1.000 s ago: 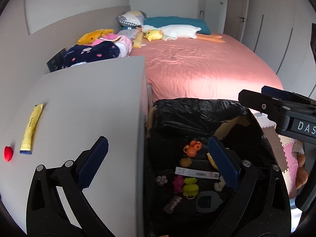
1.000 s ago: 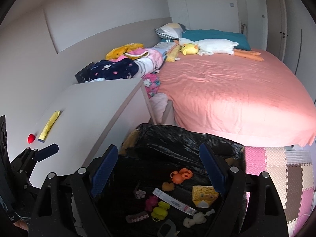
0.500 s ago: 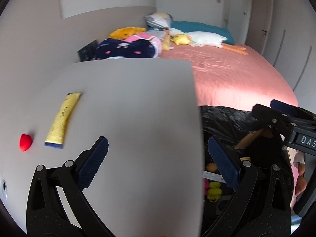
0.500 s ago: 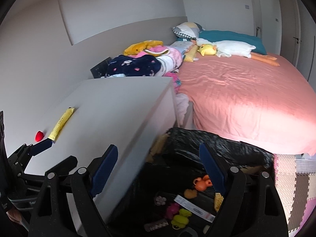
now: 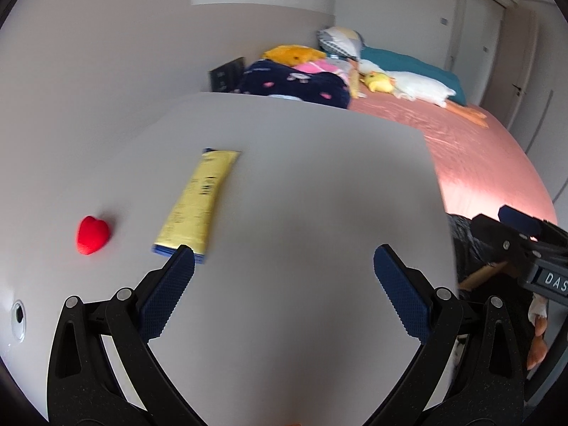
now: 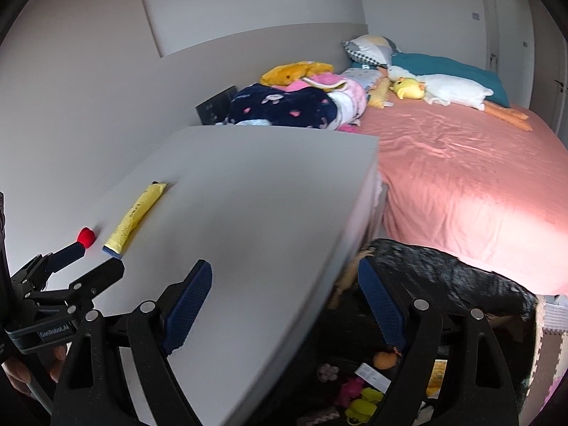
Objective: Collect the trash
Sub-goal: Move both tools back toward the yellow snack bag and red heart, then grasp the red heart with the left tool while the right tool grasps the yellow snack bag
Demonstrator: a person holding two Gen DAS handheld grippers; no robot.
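Note:
A flat yellow packet point(image 5: 198, 198) with a blue end lies on the grey table top point(image 5: 301, 213), beside a small red heart-shaped piece point(image 5: 93, 235). My left gripper point(image 5: 284, 284) is open and empty above the table, its left fingertip just short of the packet's near end. The packet point(image 6: 136, 214) and the red piece point(image 6: 86, 236) also show in the right wrist view. My right gripper point(image 6: 284, 294) is open and empty over the table's right edge and the black-lined bin point(image 6: 443, 269), which holds several small toys and scraps.
A bed with a pink sheet point(image 6: 461, 184) lies past the table, with folded clothes point(image 6: 284, 106), pillows and a plush duck point(image 6: 440, 92) at its head. A wall runs along the table's left. A foam mat point(image 6: 546, 348) covers the floor at right.
Both grippers have swung left, from over the bin to over the table. The yellow packet and red piece now lie close in front of my left gripper. Both stay open.

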